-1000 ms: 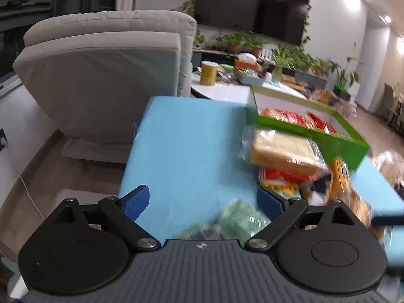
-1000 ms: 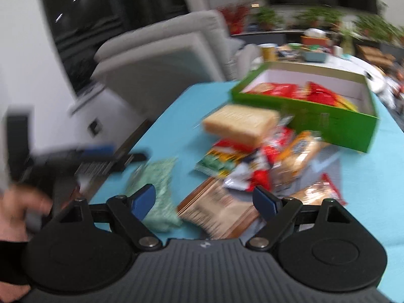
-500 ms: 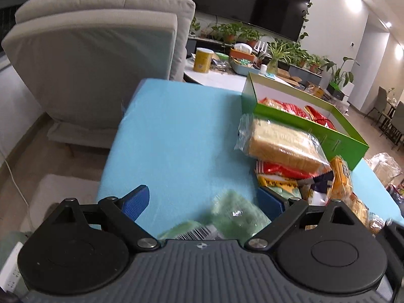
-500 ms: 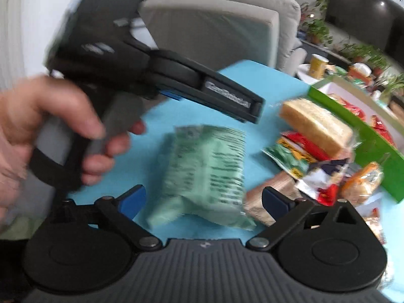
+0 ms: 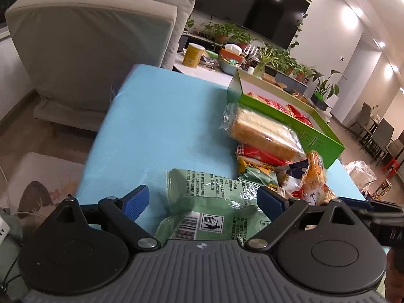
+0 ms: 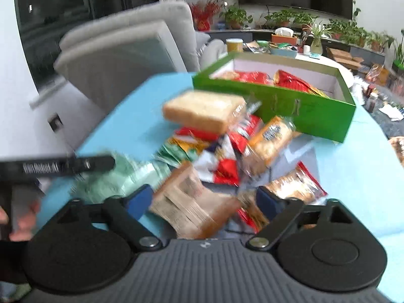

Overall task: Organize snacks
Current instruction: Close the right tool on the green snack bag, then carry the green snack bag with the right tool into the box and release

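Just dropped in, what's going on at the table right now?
A person is sorting snacks on the light blue table with a handheld gripper in each hand. The left gripper has its jaws open around a pale green printed snack packet, not yet squeezing it. The right gripper, jaws open, hangs over a brown paper-look packet at the near end of the pile. A wrapped loaf of sliced bread tops the pile. The open green cardboard box behind already holds red packets.
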